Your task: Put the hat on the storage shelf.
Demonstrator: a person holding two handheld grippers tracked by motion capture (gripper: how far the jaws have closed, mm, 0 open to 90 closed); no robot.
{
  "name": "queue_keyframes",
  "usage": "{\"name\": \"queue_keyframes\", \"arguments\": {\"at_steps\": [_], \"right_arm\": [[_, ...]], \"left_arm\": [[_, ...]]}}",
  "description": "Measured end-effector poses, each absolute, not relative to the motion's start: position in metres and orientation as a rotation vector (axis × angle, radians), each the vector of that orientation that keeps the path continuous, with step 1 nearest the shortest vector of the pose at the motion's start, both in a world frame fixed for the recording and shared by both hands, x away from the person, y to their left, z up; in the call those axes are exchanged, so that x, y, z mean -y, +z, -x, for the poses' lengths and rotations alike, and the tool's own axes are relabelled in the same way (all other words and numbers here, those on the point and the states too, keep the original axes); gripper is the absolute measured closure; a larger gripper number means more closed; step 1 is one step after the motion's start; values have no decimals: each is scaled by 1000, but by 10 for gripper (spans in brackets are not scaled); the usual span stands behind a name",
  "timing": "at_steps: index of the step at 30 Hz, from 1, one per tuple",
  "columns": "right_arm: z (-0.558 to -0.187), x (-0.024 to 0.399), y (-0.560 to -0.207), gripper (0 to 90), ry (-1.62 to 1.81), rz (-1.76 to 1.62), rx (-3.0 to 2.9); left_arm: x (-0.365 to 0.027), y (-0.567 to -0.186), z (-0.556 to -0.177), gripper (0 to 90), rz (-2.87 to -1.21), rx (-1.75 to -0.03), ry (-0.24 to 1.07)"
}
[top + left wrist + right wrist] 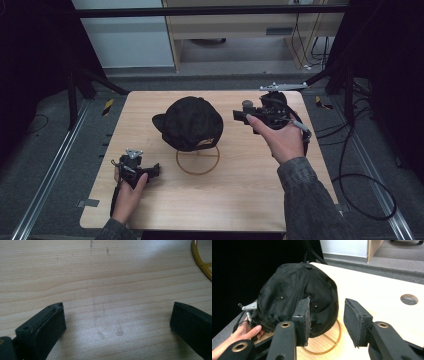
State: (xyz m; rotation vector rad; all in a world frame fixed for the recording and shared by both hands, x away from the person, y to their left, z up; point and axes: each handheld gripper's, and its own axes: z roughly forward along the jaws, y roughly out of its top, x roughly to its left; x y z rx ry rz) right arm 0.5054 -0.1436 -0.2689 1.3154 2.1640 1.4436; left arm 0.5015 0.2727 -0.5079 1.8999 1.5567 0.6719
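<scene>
Right tool (325,321) jaws apart, empty, near black cap (189,122); left tool (117,322) apart over table (105,275).

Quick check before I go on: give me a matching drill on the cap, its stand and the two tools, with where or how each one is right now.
Things:
1. black fabric baseball cap
2. thin gold wire ring base of the stand
3. left tool
4. right tool

States:
A. lies flat on the light wooden table
B. jaws wide apart above bare wood at the near left
C. sits on top of the stand at the table's middle
D. held beside the cap, jaws apart, nothing between them

Pairs: 1-C, 2-A, 3-B, 4-D
</scene>
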Motion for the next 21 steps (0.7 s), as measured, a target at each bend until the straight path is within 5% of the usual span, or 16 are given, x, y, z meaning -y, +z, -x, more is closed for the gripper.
{"name": "queue_keyframes", "arguments": {"at_steps": [21], "right_arm": [[-494,195,-270,352,1416,-1401,-2032]], "left_arm": [[-273,-508,-501,0,-1900,-1556,672]]}}
